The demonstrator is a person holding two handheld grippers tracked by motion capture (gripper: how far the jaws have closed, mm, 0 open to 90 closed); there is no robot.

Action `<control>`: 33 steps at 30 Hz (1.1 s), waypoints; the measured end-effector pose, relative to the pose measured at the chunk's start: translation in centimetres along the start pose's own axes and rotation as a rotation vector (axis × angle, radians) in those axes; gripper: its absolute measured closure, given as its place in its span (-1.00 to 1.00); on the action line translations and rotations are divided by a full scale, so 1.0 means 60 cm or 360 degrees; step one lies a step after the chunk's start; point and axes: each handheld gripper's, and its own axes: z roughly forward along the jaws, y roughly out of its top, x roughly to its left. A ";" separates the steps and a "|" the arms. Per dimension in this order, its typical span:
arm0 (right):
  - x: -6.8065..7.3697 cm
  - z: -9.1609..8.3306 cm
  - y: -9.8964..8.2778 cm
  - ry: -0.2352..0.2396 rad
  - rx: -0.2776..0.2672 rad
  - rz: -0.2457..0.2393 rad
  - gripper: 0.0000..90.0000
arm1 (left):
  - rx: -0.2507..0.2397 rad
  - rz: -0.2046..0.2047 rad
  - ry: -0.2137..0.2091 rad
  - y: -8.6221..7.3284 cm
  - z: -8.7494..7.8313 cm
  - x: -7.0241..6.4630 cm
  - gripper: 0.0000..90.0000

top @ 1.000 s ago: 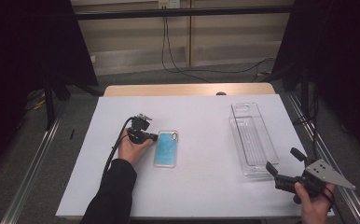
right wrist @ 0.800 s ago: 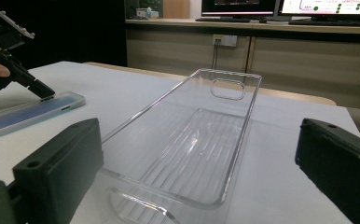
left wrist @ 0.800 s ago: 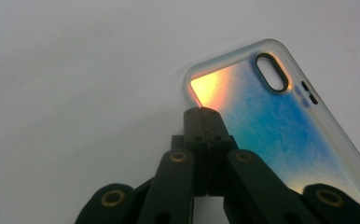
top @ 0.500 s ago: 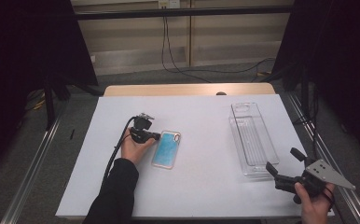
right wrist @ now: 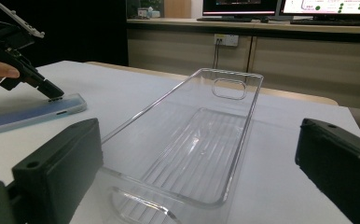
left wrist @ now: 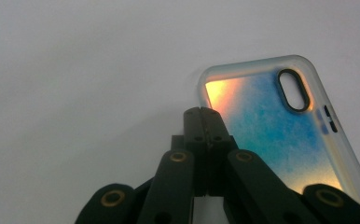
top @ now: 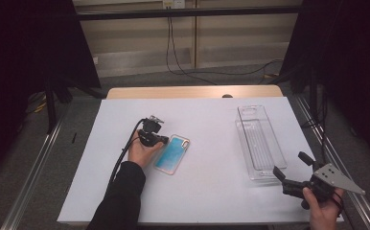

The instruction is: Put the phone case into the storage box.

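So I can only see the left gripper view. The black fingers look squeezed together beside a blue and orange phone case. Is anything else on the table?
Observer: Yes, a long clear plastic tray lies on the white table, off to the person's right.
Operator: Is the other gripper holding it?
Observer: No. The right gripper sits just short of the tray's near end, its fingers spread wide.
Operator: Are my fingers on the phone case?
Observer: The right gripper view shows the left gripper tips down at the edge of the blue and orange phone case.
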 end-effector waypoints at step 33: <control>0.000 0.000 0.000 0.0004 0.0004 -0.0002 -1.00 | -0.0057 0.0034 -0.0015 0.000 0.001 -0.010 1.00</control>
